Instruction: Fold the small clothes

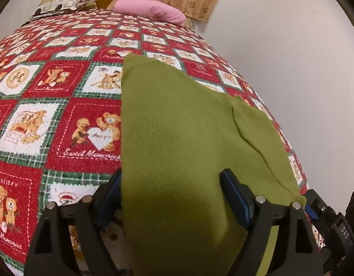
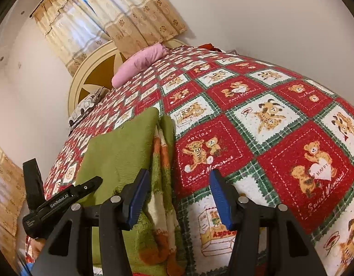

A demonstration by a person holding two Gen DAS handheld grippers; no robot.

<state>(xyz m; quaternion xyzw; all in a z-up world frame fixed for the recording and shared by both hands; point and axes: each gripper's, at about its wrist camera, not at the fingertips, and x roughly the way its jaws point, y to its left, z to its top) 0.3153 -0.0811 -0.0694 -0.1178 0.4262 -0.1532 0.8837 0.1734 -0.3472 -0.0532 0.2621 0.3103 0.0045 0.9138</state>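
A small green knit garment (image 1: 177,133) lies folded on the red teddy-bear quilt (image 1: 62,87). In the left wrist view its near edge drapes between the fingers of my left gripper (image 1: 172,197), whose jaws stand apart. In the right wrist view the garment (image 2: 121,151) lies left of centre, with a striped orange, white and green sleeve (image 2: 160,184) along its right edge. My right gripper (image 2: 177,197) is open over that edge and the quilt (image 2: 268,138). The left gripper's body (image 2: 62,202) shows at the left.
A pink pillow (image 1: 151,9) and a patterned pillow (image 1: 62,4) lie at the head of the bed by the round headboard (image 2: 94,73). Curtains (image 2: 112,18) hang behind. A white wall (image 1: 291,69) runs along the bed's right side.
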